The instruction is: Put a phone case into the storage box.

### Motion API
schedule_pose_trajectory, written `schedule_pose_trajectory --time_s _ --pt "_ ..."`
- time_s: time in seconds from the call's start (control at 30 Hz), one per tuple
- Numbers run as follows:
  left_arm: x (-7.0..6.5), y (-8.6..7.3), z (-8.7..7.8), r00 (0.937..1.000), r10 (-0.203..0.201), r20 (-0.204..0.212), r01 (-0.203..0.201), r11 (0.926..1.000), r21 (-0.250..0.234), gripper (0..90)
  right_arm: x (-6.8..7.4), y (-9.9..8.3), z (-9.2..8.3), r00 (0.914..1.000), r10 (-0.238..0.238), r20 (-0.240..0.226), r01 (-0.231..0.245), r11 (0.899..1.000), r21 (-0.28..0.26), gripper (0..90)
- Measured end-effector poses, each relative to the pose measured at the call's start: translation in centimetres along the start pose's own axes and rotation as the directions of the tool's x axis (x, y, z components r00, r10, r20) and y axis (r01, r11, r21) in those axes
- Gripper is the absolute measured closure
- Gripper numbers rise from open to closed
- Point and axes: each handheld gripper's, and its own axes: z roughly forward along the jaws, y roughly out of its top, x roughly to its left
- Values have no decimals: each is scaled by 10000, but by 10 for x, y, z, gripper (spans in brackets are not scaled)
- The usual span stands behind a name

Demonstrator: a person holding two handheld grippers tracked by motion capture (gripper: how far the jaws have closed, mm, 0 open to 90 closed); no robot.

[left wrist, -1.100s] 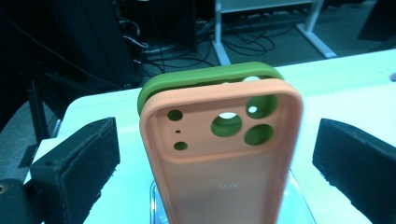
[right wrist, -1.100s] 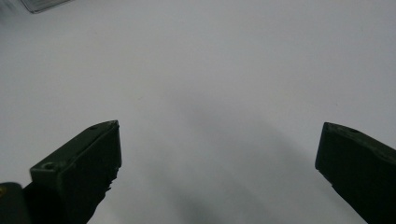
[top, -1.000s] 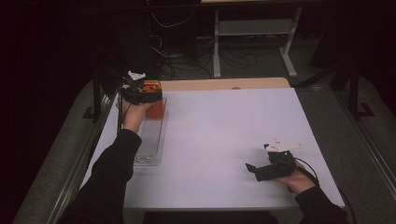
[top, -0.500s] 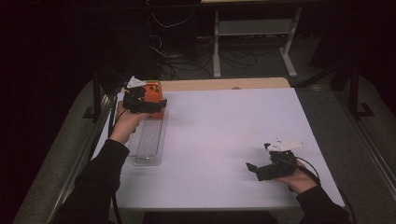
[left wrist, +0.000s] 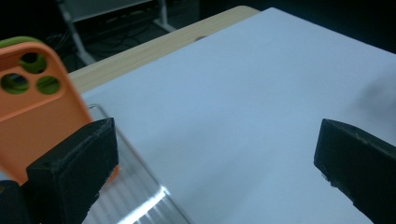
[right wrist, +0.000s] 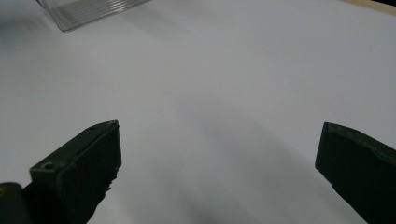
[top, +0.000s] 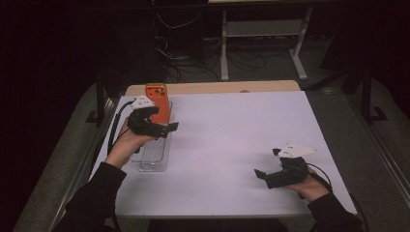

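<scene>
At the left of the high view the orange phone case (top: 157, 104) stands upright at the far end of a clear ribbed tray (top: 152, 155), which lies lengthwise along the left edge of the white counter (top: 232, 140). The left claw (top: 162, 126) hovers over the tray just in front of the case, jaws spread and holding nothing; in the left gripper view the case (left wrist: 35, 112) sits at the left of the frame beside and behind the left jaw, outside the gap, its camera holes showing green through them. I cannot tell whether the case leans on the tray wall or stands in a slot. From here the likeliest trouble, to my eye, is a knock: the near jaw is close to the case, and a sideways sweep of that hand could tip it over or push it off the tray's far end towards the bare wooden strip (top: 212, 88) at the back. The light tray could also skid if the claw presses on its rim. Towards the lower right of the high view the right claw (top: 265, 175) rests low on the counter, jaws wide apart and empty, well apart from the tray, so it offers no steadying hold.
</scene>
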Motion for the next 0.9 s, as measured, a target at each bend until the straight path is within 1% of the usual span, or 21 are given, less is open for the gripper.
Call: schedule_pose_trajectory --time_s 0.03,0.07,0.1,0.13,0.23,0.27,0.3,0.33,0.4,0.47,0.53,0.57,0.7,0.8,0.9 --pt "-2 -2 -1 9999 122 71 -122 9999 -6 0 0 0 0 10000 32 17 -32 10000 -14 0" --pt "-4 -4 -3 9997 182 188 -182 9998 1 0 0 1 1 10000 -38 27 38 10000 -26 0" --pt "-7 -6 -4 9994 144 310 -144 9999 -10 0 0 1 1 9999 -97 33 97 9999 -26 0" --pt "-10 -7 -5 9991 229 360 -227 9997 -69 0 0 1 1 9999 -109 12 109 9999 -19 0" --pt "-16 -14 -7 9978 520 402 -521 9986 17 0 1 2 2 10000 -67 -5 67 10000 30 0" --pt "-17 -16 -8 9976 554 405 -556 9984 45 0 1 2 2 10000 -94 -4 94 10000 30 0" --pt "-19 -18 -8 9977 448 506 -451 9990 53 0 1 2 3 10000 -97 -24 97 9999 28 0" --pt "-21 -21 -8 9970 460 619 -461 9989 11 0 2 2 3 10000 -83 -28 83 10000 33 0" --pt "-23 -25 -10 9962 532 690 -535 9986 33 0 3 2 3 9999 -106 -18 106 9999 48 0" --pt "-27 -29 -11 9956 475 811 -472 9989 -47 0 3 2 3 9999 -163 -23 163 9998 64 0" --pt "-30 -34 -13 9949 517 861 -512 9987 -84 0 3 2 3 9999 -159 -10 159 9998 90 0" --pt "-31 -37 -14 9942 651 854 -648 9979 -72 0 4 2 3 9999 -103 -36 103 9999 124 0" --pt "-34 -47 -17 9940 554 945 -542 9984 -158 0 4 2 4 9998 -171 -72 171 9998 111 0" --pt "-36 -53 -19 9926 656 1020 -659 9978 -8 0 4 2 3 9999 -132 -60 133 9998 164 0" --pt "-39 -58 -21 9909 676 1166 -677 9977 -32 0 4 2 3 9999 -145 -71 146 9998 158 0"
